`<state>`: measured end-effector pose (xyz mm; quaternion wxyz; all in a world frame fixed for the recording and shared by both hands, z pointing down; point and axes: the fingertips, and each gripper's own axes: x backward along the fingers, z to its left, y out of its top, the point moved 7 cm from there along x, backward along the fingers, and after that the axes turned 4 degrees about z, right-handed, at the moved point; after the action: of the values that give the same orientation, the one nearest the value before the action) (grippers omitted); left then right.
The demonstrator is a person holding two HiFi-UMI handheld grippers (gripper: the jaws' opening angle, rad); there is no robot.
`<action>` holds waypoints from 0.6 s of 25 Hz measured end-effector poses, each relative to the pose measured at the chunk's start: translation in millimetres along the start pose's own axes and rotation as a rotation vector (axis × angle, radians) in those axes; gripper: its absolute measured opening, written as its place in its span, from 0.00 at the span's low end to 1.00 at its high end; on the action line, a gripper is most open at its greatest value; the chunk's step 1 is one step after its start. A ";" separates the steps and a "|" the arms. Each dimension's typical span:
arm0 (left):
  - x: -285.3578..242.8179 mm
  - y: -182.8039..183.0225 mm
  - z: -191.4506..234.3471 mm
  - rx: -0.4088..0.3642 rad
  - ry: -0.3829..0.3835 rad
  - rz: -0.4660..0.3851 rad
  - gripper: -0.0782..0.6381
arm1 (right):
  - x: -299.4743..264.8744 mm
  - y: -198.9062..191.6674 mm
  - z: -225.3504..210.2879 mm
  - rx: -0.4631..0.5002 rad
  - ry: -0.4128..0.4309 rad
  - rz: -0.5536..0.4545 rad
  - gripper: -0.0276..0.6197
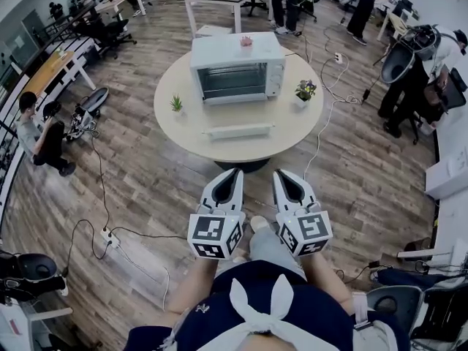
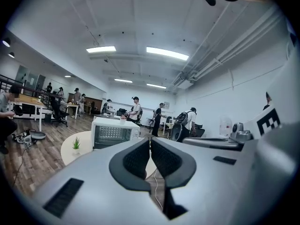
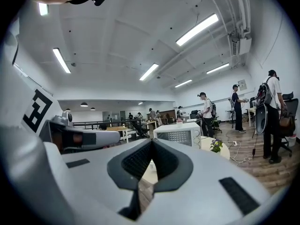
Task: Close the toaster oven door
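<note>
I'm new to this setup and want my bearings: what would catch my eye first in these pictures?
The white toaster oven in the middle of the round table stands out first, flanked by a small green potted plant on one side and a flowering plant on the other. Nearer the camera, the left gripper and the right gripper sit side by side, both shut and empty, short of the table.

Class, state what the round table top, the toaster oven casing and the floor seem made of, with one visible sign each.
Table top: probably matte laminate or wood; even pale beige.
Toaster oven casing: likely painted metal; smooth white.
Floor: wood or wood-look planks; grain, board seams.
</note>
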<state>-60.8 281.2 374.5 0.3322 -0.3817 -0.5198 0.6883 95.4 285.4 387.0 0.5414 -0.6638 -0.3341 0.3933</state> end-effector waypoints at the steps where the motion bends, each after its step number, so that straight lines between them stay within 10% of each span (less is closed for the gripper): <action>1: -4.3 1.5 2.6 0.004 0.002 0.000 0.14 | -5.0 0.9 -2.7 -0.002 0.004 0.003 0.05; 15: -63.8 4.8 38.9 0.028 0.044 0.018 0.15 | -73.1 -3.7 -44.7 -0.016 0.034 0.077 0.07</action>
<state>-63.8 207.6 387.9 0.3428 -0.3968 -0.4994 0.6896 100.6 202.2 407.0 0.5262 -0.6871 -0.3020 0.3998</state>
